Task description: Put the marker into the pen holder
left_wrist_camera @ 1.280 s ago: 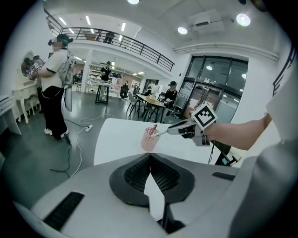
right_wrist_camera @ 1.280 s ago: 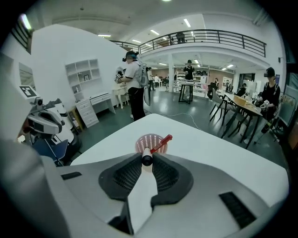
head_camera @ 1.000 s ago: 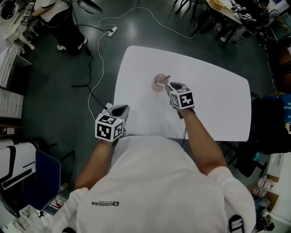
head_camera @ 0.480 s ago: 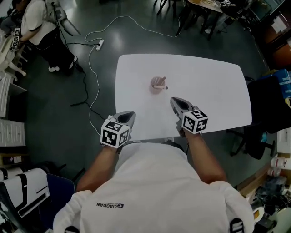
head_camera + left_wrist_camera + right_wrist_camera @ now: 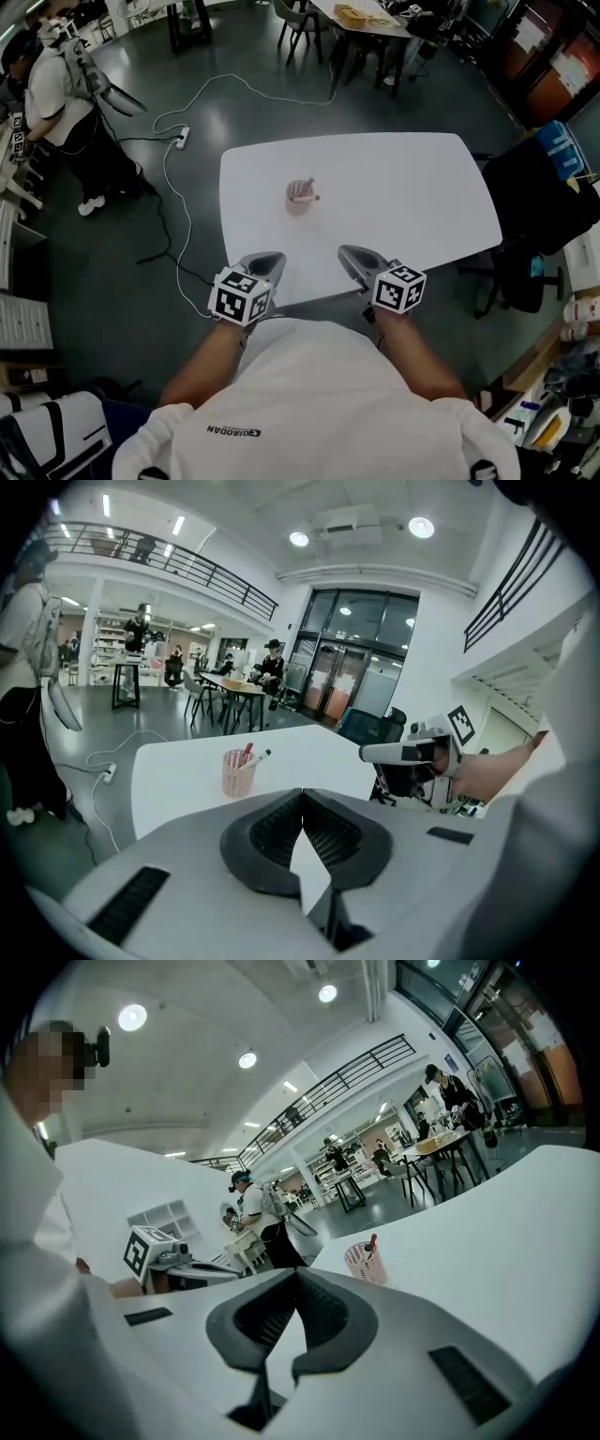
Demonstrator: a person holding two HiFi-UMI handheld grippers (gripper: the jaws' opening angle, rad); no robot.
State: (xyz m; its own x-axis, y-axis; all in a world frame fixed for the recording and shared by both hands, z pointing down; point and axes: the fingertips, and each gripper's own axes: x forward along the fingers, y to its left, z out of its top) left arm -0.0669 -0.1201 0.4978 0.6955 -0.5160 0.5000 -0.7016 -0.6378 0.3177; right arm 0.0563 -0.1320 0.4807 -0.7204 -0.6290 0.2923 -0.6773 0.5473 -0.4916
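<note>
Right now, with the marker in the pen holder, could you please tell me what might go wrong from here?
The marker leans out over the rim of the pen holder, so a bump to the table might tip the holder or drop the marker out. The cable trails across the floor beside the table, where a foot could catch it.

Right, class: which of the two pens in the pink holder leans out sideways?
The white marker with the dark tip; the red pen stands more upright.
</note>
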